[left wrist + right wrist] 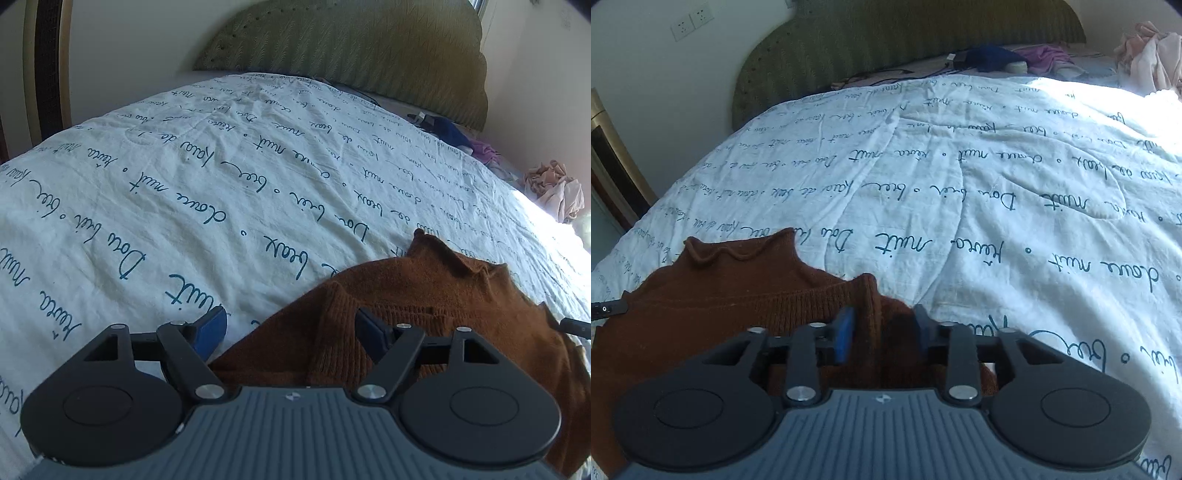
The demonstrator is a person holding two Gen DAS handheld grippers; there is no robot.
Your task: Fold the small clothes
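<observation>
Sweater (424,295), rust-brown knit, on the script-printed quilt (184,192). Left gripper (291,328) spread wide over its hem; right gripper (882,328) parted astride a ribbed fold. Wall sockets (691,21) appear only in the right view.

- Left tongs (291,328): black linkage arms, silver pivot screws, blue pads, ribbed grey body bearing a small logo.
- Right tongs (882,332): same black arms, round black discs, blue pads.
</observation>
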